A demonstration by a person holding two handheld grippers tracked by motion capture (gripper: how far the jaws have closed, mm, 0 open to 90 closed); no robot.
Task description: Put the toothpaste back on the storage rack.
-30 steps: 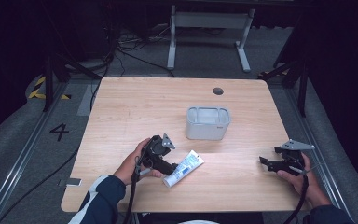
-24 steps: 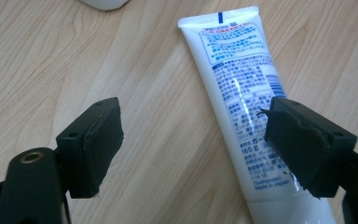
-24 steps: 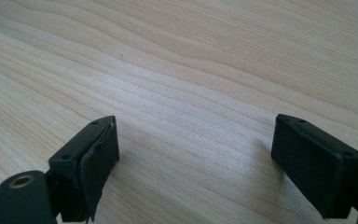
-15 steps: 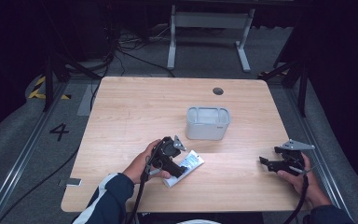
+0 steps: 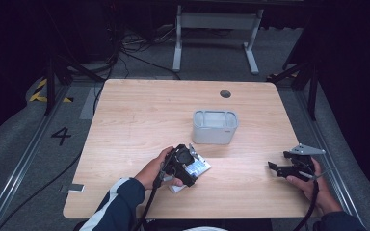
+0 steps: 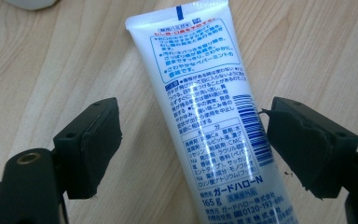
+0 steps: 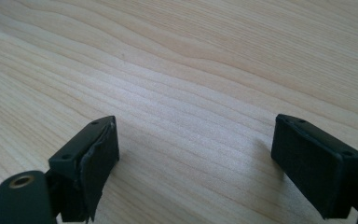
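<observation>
Straddling the white plastic tube with blue print (image 6: 209, 116), your left claw (image 6: 193, 144) stands released, one jaw at each side, neither pad touching; the tube lies flat on the pale wooden worktop (image 5: 139, 115), near its front edge. Risk: the right-hand pad sits much closer, so closing may shove the glossy tube sideways or pinch it off-centre. Your right claw (image 7: 196, 149), also released, rests idle over bare wood, well apart. The translucent grey plastic bin (image 5: 215, 127) stands just beyond the tube.

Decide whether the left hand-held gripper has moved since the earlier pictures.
Yes. The left hand-held gripper has moved right, toward the grey container, and now sits over the tube.
</observation>
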